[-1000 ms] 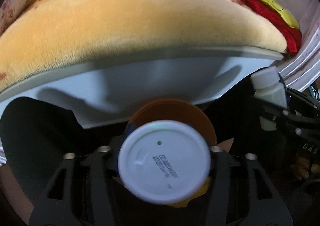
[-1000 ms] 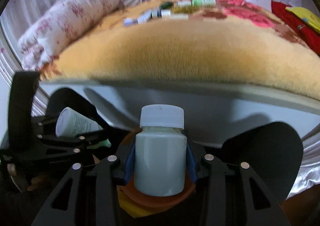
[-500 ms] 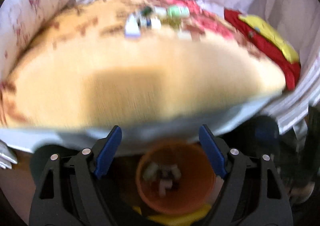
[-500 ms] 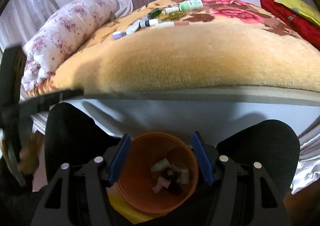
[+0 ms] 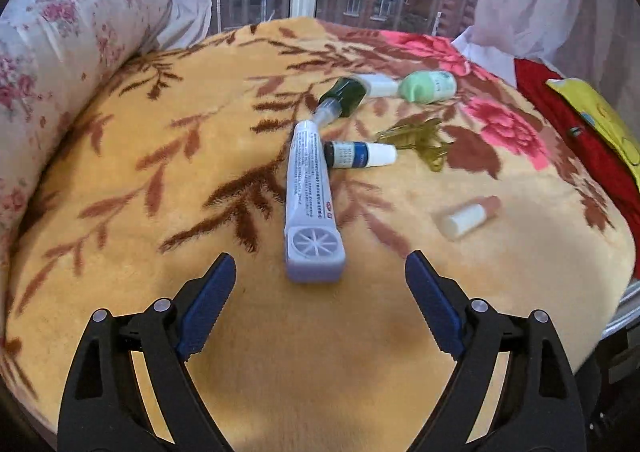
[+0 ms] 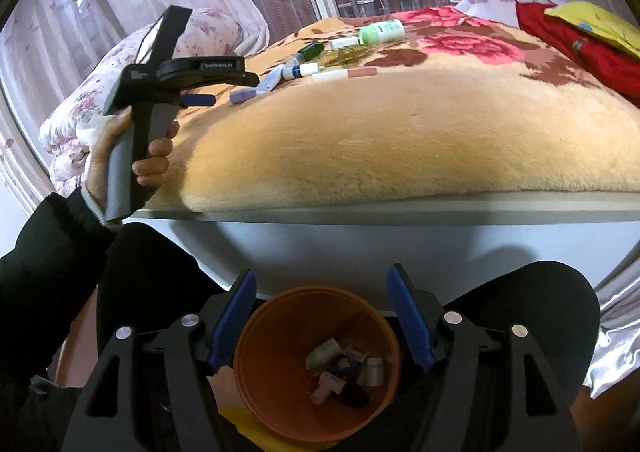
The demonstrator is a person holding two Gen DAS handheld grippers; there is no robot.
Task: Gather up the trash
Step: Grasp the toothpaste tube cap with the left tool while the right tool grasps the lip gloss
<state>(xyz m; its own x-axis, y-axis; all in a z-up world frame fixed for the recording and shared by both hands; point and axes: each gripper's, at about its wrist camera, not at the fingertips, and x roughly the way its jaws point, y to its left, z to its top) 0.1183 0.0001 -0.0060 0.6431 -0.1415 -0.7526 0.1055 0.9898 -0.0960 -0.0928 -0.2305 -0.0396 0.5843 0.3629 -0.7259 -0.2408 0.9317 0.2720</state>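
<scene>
two grippers: left gripper (image 5: pixel 320 272) jaws spread wide, holding nothing, above the blanket (image 5: pixel 200 180); right gripper (image 6: pixel 322 316) jaws apart, holding nothing, over the orange bin (image 6: pixel 280 404).
item count on blanket: one white tube (image 5: pixel 310 192), one dark green bottle (image 5: pixel 342 95), one blue-banded vial (image 5: pixel 360 154), one light green bottle (image 5: pixel 428 86), one pink-and-white stick (image 5: pixel 468 217), one gold hair clip (image 5: pixel 420 140).
tube axis: long axis runs away from left gripper; flat cap end nearest, between the jaws' line.
bin contents: several small containers, count unclear.
</scene>
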